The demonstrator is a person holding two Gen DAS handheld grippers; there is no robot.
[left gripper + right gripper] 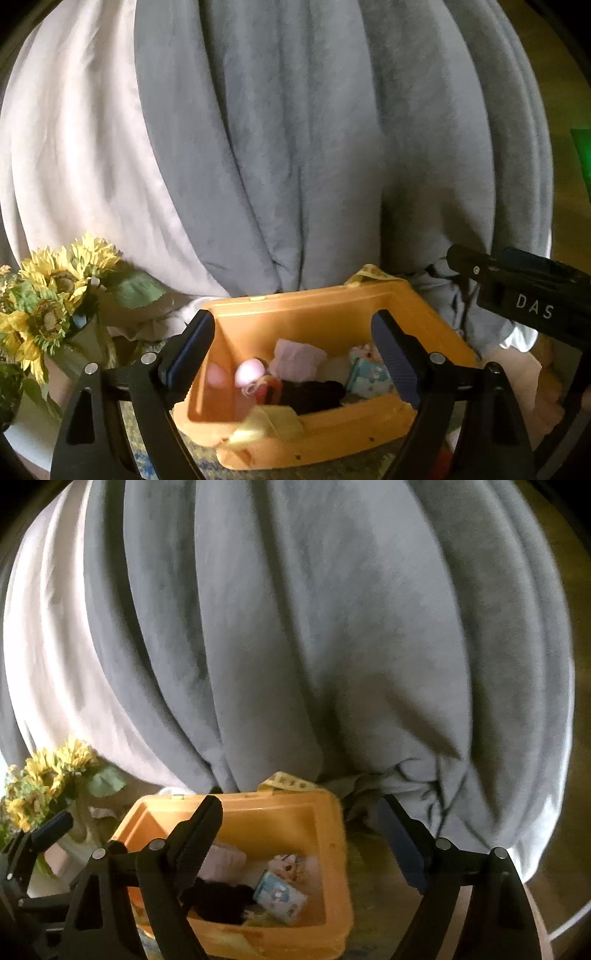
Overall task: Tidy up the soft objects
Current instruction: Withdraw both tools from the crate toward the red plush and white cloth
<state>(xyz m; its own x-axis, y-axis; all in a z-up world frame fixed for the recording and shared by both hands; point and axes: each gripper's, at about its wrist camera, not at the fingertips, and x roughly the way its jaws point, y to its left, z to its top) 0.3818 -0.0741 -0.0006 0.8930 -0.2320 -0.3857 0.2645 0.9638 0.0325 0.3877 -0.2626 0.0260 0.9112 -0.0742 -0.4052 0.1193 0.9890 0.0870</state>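
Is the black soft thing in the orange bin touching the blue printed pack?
Touching. The right wrist view shows the black item butting against the pack's left end inside the bin, with no gap.

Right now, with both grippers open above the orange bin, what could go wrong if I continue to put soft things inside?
1. The yellow cloth hangs over the near rim of the orange bin; it may slide out if bumped.
2. The sunflowers stand close to the left of the bin; a wide swing of the left gripper could tip them.
3. The right gripper has its jaws partly beyond the bin's right wall, so a drop from there might miss.
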